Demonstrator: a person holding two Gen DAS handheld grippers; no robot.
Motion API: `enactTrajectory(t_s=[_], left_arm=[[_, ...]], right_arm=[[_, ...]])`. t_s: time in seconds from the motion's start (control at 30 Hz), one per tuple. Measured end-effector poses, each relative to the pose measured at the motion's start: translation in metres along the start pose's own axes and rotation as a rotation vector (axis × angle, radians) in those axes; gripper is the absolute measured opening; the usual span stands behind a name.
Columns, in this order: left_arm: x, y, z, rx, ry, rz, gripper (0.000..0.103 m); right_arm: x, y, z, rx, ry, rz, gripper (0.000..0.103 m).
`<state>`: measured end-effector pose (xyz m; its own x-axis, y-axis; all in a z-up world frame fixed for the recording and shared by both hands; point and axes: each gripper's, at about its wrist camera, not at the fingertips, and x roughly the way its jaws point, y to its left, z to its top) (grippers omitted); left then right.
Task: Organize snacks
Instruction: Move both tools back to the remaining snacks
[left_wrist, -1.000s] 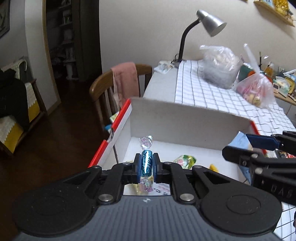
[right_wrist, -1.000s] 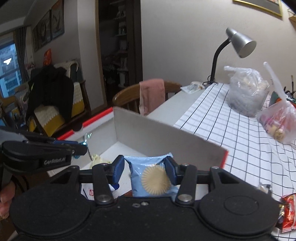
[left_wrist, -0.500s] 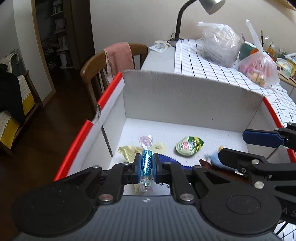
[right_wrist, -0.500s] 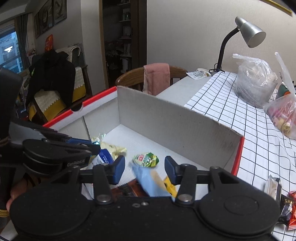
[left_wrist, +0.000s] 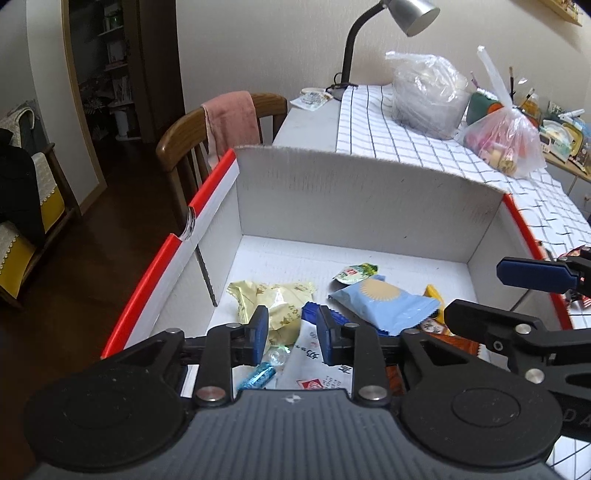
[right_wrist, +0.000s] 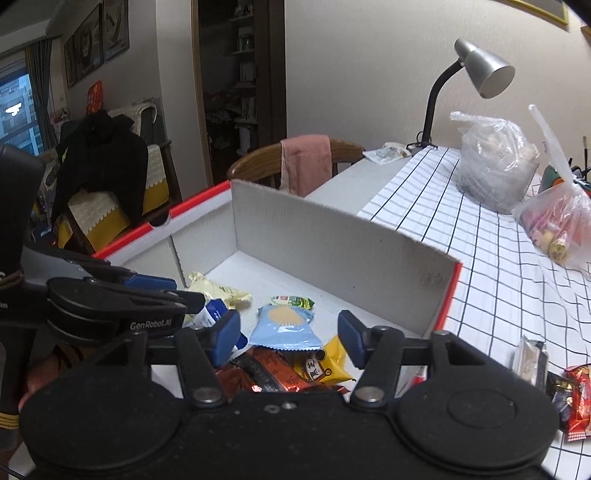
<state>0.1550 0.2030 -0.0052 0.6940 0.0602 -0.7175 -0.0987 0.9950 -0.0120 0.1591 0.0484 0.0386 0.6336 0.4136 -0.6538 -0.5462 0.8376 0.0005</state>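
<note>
With both sets of jaws apart and empty above the box (left_wrist: 369, 192), dropping looks done; next, fetch the packets (right_wrist: 576, 398) right of the right jaws.

White cardboard box (left_wrist: 369, 199), red-edged, open top, upright on the tabletop. Inside, flat on the floor: light-blue sun-print packet (left_wrist: 384, 302) at centre; pale-yellow wrapped snack (left_wrist: 273, 299) to its left; small green-lidded cup (left_wrist: 356, 273) just behind it; blue twist-wrapped candy (left_wrist: 258, 374) at near left, tilted; orange-brown foil packets (right_wrist: 266, 373) nearest the right side, partly under the blue packet.
</note>
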Motion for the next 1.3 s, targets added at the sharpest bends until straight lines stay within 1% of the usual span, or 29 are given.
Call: enactTrajectory(t_s=[0.07,0.1,0.13,0.17,0.2,0.23,0.4,0.47,0.53,0.67,0.73,0.83,1.03,1.2,1.3], left_arm=[[-0.007,-0.003,-0.001,0.003,-0.011,-0.003,0.029],[-0.011,-0.004,-0.001,0.004,-0.018,-0.005,0.033],[-0.015,-0.006,-0.002,0.006,-0.026,-0.006,0.040],[-0.020,-0.007,-0.002,0.007,-0.036,-0.007,0.044],[-0.024,-0.008,-0.003,0.008,-0.048,-0.008,0.054],[-0.029,-0.010,-0.003,0.008,-0.063,-0.008,0.060],[-0.047,-0.022,-0.005,0.022,-0.097,-0.027,0.062],[-0.053,-0.028,-0.006,0.031,-0.107,-0.038,0.066],[-0.059,-0.035,-0.007,0.037,-0.117,-0.049,0.067],[-0.070,-0.051,-0.009,0.056,-0.134,-0.079,0.069],[-0.077,-0.061,-0.010,0.065,-0.146,-0.095,0.073],[-0.084,-0.078,-0.013,0.079,-0.160,-0.127,0.078],[-0.087,-0.122,-0.015,0.124,-0.160,-0.193,0.082],[-0.081,-0.164,-0.014,0.158,-0.144,-0.232,0.082],[-0.073,-0.189,-0.016,0.181,-0.129,-0.240,0.082]], right_arm=[[-0.008,-0.001,-0.001,0.005,-0.017,0.000,0.065],[-0.012,-0.001,-0.001,0.008,-0.023,-0.001,0.066],[-0.016,-0.002,-0.001,0.012,-0.030,-0.002,0.069],[-0.020,-0.004,-0.001,0.017,-0.036,-0.002,0.070],[-0.024,-0.005,-0.002,0.020,-0.042,0.000,0.073],[-0.028,-0.006,-0.003,0.023,-0.048,0.001,0.075],[-0.049,-0.011,-0.007,0.033,-0.079,0.004,0.083],[-0.058,-0.013,-0.009,0.038,-0.088,0.001,0.084],[-0.066,-0.018,-0.012,0.046,-0.096,-0.013,0.090],[-0.085,-0.033,-0.021,0.068,-0.109,-0.016,0.097],[-0.095,-0.041,-0.027,0.068,-0.114,-0.027,0.101],[-0.110,-0.056,-0.035,0.075,-0.119,-0.046,0.102],[-0.139,-0.093,-0.053,0.103,-0.135,-0.096,0.103],[-0.156,-0.131,-0.072,0.153,-0.130,-0.147,0.103],[-0.164,-0.154,-0.083,0.178,-0.120,-0.182,0.103]])
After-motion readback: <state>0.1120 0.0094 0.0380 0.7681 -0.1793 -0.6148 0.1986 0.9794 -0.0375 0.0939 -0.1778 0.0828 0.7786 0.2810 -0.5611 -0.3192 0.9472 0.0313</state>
